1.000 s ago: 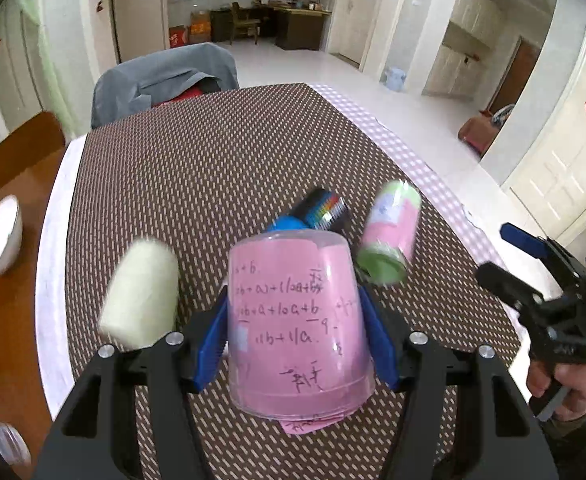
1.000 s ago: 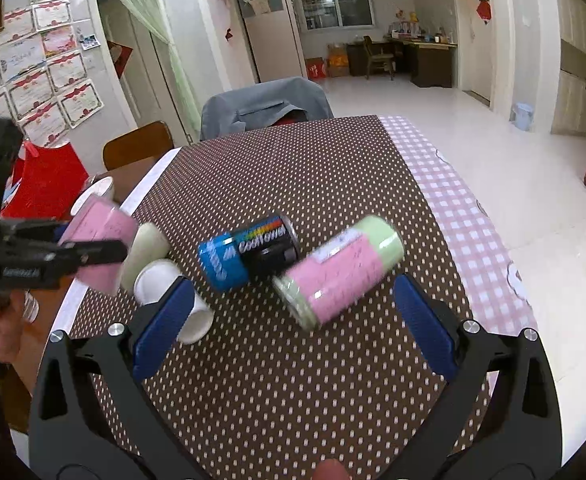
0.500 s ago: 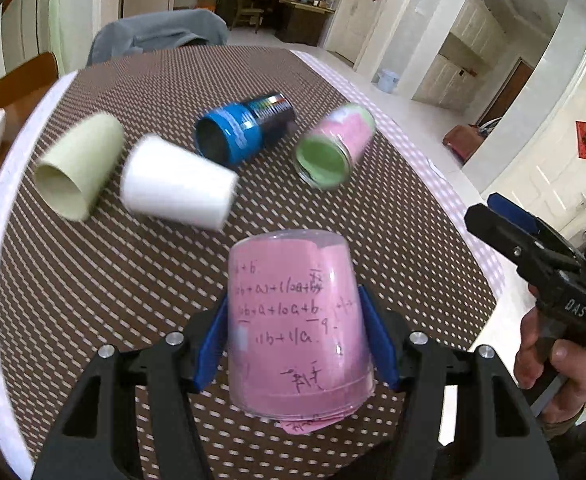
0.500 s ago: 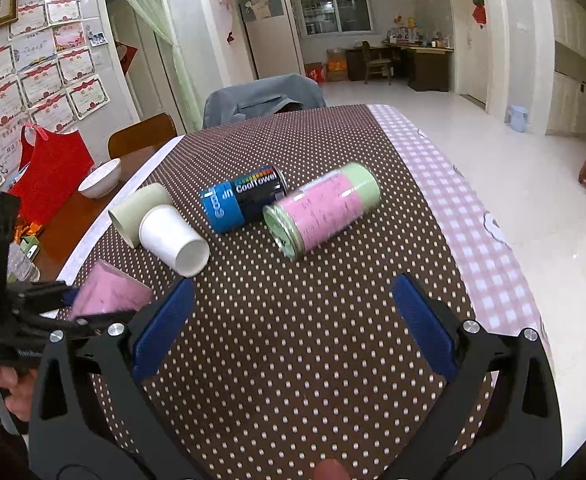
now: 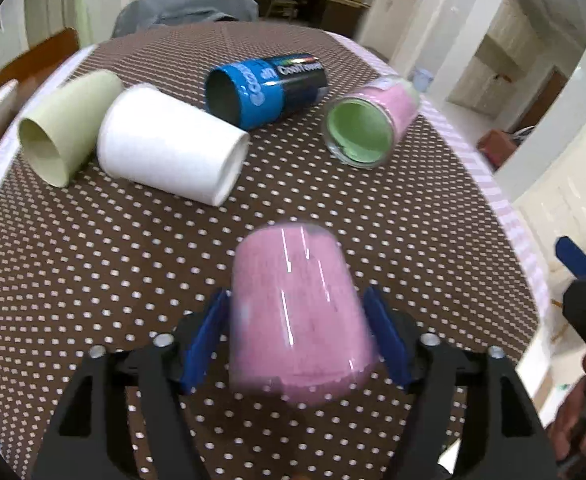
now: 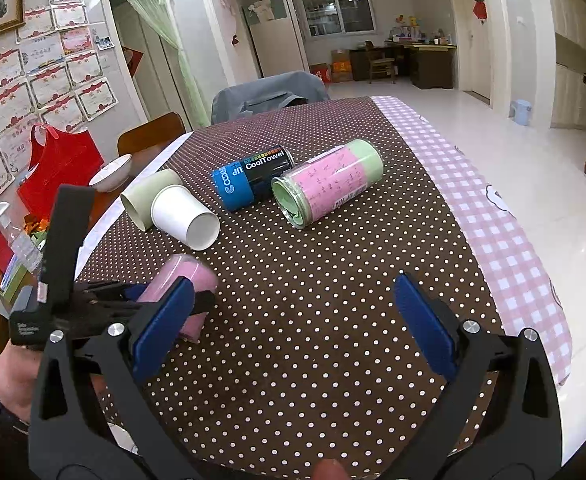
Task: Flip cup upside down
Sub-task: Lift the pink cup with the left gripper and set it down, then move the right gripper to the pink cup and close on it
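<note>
My left gripper (image 5: 299, 334) stands around a pink cup (image 5: 299, 316) with its closed base pointing away from me. The cup is motion-blurred and small gaps show between it and the blue pads (image 5: 207, 336), so I cannot tell whether it is still gripped. In the right wrist view the pink cup (image 6: 183, 280) is low over the near left part of the dotted brown tablecloth (image 6: 313, 300), tilted, between the left gripper's (image 6: 173, 292) fingers. My right gripper (image 6: 293, 324) is open and empty above the table's near edge.
Several cups lie on their sides further back: a pale green cup (image 5: 67, 120), a white paper cup (image 5: 169, 148), a blue and black CoolTowel can (image 5: 265, 88) and a green and pink glass (image 5: 373, 120). A white bowl (image 6: 111, 172) and red bag (image 6: 59, 168) stand left.
The left gripper has come down towards the table with the pink cup. Its pads now look slightly apart from the cup, which is blurred. The right gripper stays open and has barely moved.
</note>
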